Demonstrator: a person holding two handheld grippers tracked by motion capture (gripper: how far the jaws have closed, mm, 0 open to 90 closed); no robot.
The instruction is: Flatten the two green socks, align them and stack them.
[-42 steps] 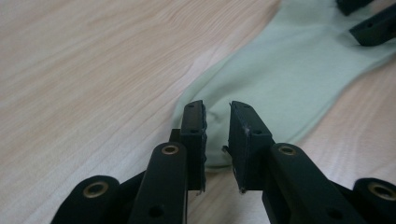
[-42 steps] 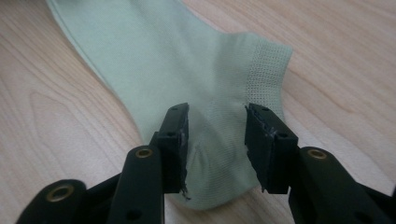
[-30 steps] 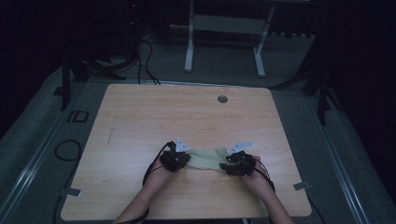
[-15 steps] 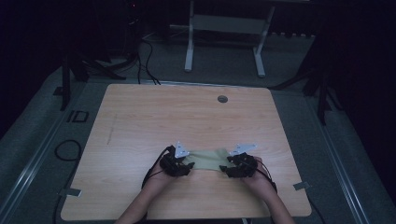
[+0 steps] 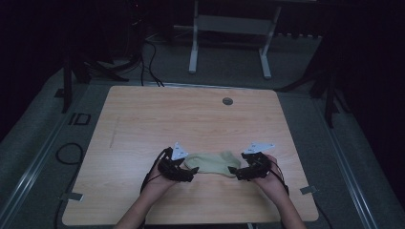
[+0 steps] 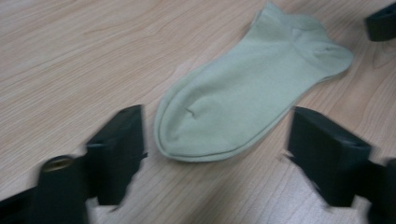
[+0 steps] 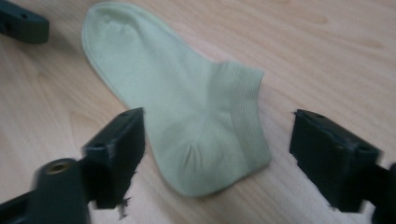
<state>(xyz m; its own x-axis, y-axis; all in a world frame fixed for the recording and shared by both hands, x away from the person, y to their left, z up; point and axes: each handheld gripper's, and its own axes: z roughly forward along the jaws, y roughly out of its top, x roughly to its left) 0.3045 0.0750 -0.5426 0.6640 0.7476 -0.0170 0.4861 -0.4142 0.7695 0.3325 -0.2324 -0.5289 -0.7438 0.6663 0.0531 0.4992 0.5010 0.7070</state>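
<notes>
Both tongs stand wide and hold nothing: my left tongs [image 5: 187,174] sit at the toe end of the sock [image 5: 212,162], my right tongs [image 5: 237,172] at the heel and cuff end, each pointing inward along the table [image 5: 143,124]. What the coming move turns on, as I judge it, is that the sock's long axis runs straight from one pair of tongs to the other, so each hand is nearest to its own end and neither has to cross. In the left gripper view the rounded toe [image 6: 187,140] lies flat just ahead of my left tongs [image 6: 212,154], between the jaws but not yet within their bite. In the right gripper view the heel [image 7: 201,177] lies between the jaws of my right tongs [image 7: 217,158], with the ribbed cuff [image 7: 245,112] off toward the right jaw. From the high view the room is dim and the sock's ends merge with the black jaws, so I cannot tell whether either jaw touches cloth. The jaw tips are blurred in both gripper views. A dark piece at each view's upper edge is probably the other tongs, cut off.
</notes>
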